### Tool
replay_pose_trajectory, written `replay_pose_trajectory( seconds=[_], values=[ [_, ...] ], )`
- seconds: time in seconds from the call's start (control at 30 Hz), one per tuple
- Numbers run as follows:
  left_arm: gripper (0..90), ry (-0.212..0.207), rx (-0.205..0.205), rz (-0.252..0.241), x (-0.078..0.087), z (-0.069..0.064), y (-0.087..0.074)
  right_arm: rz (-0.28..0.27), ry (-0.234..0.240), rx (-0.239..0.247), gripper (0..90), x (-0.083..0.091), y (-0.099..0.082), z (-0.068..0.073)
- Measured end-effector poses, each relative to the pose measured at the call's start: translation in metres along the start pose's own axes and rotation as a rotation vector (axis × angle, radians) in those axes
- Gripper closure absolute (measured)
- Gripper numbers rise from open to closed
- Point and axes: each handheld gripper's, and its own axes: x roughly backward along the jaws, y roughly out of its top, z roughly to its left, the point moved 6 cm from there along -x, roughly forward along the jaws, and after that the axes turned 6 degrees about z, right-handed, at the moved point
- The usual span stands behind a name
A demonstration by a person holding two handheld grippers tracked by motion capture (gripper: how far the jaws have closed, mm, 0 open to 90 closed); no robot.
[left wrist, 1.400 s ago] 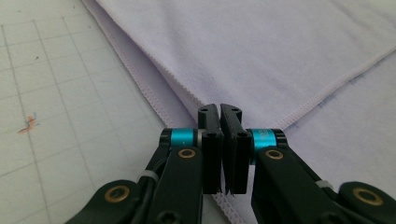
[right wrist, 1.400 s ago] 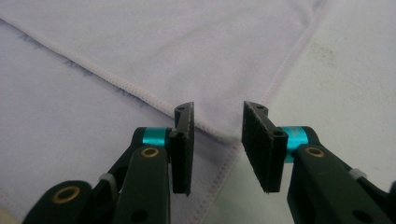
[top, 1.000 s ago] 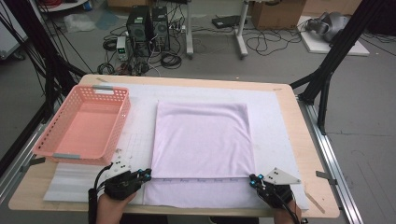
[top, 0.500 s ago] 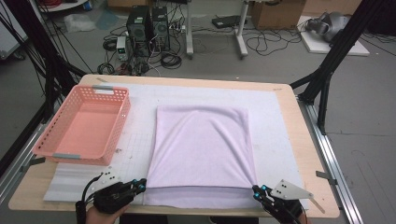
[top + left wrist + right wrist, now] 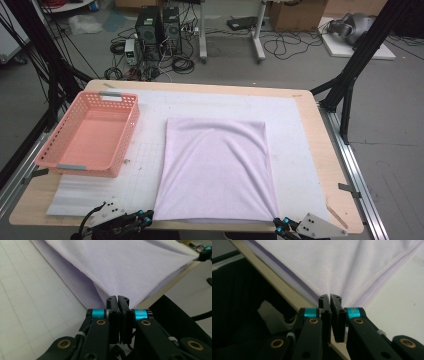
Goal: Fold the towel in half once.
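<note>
At the table's near edge, the left gripper (image 5: 145, 216) and right gripper (image 5: 278, 223) each pinch a near corner of the lilac cloth (image 5: 215, 165), which stretches away lengthwise toward the far side.

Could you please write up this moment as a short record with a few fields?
Cloth: pale purple cloth, folded, on a white mat, near edge at the table's front edge
Left gripper: shut on the cloth's near left corner
Right gripper: shut on the cloth's near right corner
Basket: pink basket, empty, left of the cloth
Table: wooden table
</note>
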Motion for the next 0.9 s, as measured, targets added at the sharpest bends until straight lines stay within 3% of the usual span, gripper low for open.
replay_pose_trajectory(
  seconds=[0.07,0.13,0.2,0.3,0.43,0.5,0.7,0.9],
  values=[
    [82.4,0.002,0.010,0.007,-0.004,0.001,0.000,0.012,-0.002,-0.006,84.9,-0.003,-0.002,0.000],
    [58.2,-0.003,0.032,-0.005,-0.005,0.003,0.002,0.010,-0.016,-0.039,66.7,-0.005,-0.003,-0.005],
    [51.7,0.018,0.032,-0.039,-0.004,0.006,0.007,-0.017,-0.021,-0.080,62.9,-0.003,-0.002,-0.009],
    [50.8,0.028,0.051,-0.059,-0.006,0.016,0.016,-0.067,-0.062,-0.127,61.7,0.001,0.004,-0.021],
    [53.6,0.038,0.067,-0.068,-0.013,0.028,0.027,-0.093,-0.110,-0.183,62.3,-0.002,0.008,-0.036],
    [54.5,0.041,0.074,-0.074,-0.015,0.034,0.033,-0.086,-0.120,-0.199,63.3,-0.006,0.010,-0.041],
    [57.2,0.044,0.091,-0.107,-0.022,0.047,0.045,-0.047,-0.134,-0.185,72.5,-0.027,0.022,-0.053],
    [57.6,0.044,0.072,-0.100,-0.031,0.054,0.052,-0.015,-0.122,-0.222,72.5,-0.059,0.036,-0.068]
  ],
)
